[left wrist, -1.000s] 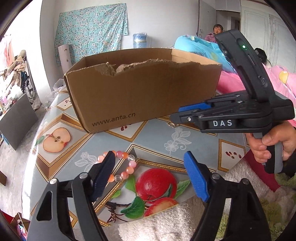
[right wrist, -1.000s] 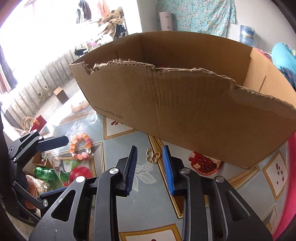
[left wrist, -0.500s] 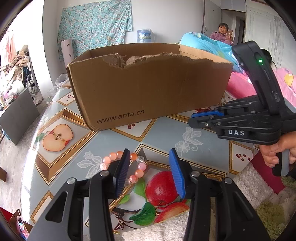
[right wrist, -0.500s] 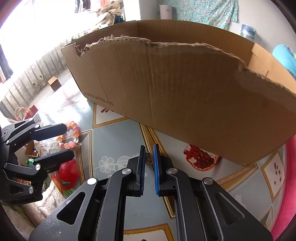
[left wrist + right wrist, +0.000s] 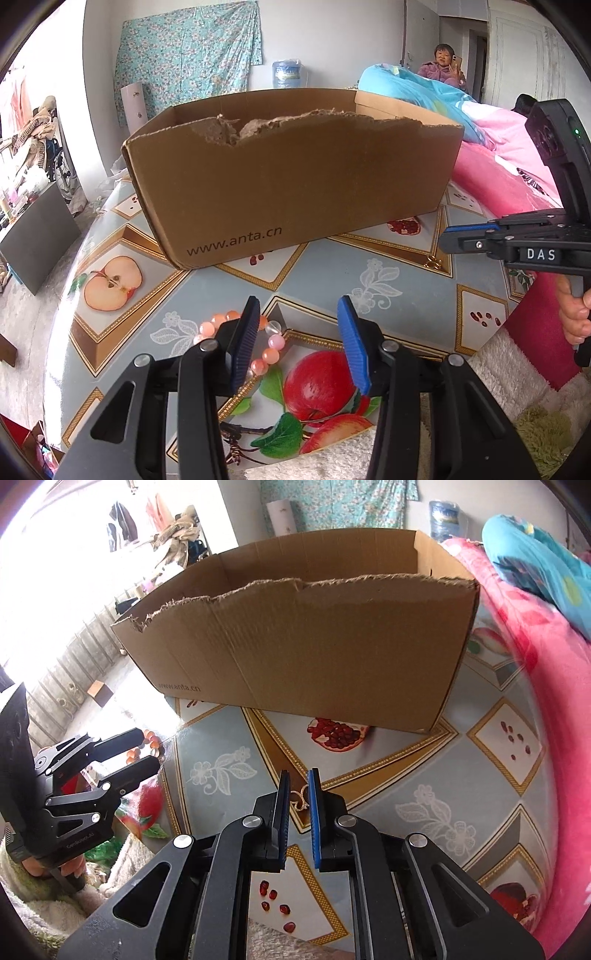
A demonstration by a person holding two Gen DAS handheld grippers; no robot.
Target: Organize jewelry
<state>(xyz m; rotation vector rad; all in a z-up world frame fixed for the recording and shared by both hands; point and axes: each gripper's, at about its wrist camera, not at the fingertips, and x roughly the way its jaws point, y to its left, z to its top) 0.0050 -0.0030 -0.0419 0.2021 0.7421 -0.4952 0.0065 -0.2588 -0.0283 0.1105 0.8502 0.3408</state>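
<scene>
A pink and orange bead bracelet (image 5: pixel 264 341) lies on the fruit-print tablecloth, partly hidden behind my left gripper's (image 5: pixel 297 314) left finger; the jaws are open around its right side. It also shows in the right wrist view (image 5: pixel 147 738). A small gold ornament (image 5: pixel 301 799) lies on the table between the nearly closed jaws of my right gripper (image 5: pixel 298 779); I cannot tell if the pads touch it. It also shows in the left wrist view (image 5: pixel 434 263), under my right gripper (image 5: pixel 448 240). A torn open cardboard box (image 5: pixel 295 177) stands behind, also in the right wrist view (image 5: pixel 314 642).
The table (image 5: pixel 332 273) carries a blue and gold fruit-print cloth. A pink blanket (image 5: pixel 535 635) lies along the right edge. A fluffy white towel (image 5: pixel 509 369) lies at the near edge. A person (image 5: pixel 445 61) sits far behind.
My left gripper closed partway, then opened a little, and shifted right over the bracelet. My right gripper closed to a narrow gap around the gold ornament and pulled back from the box.
</scene>
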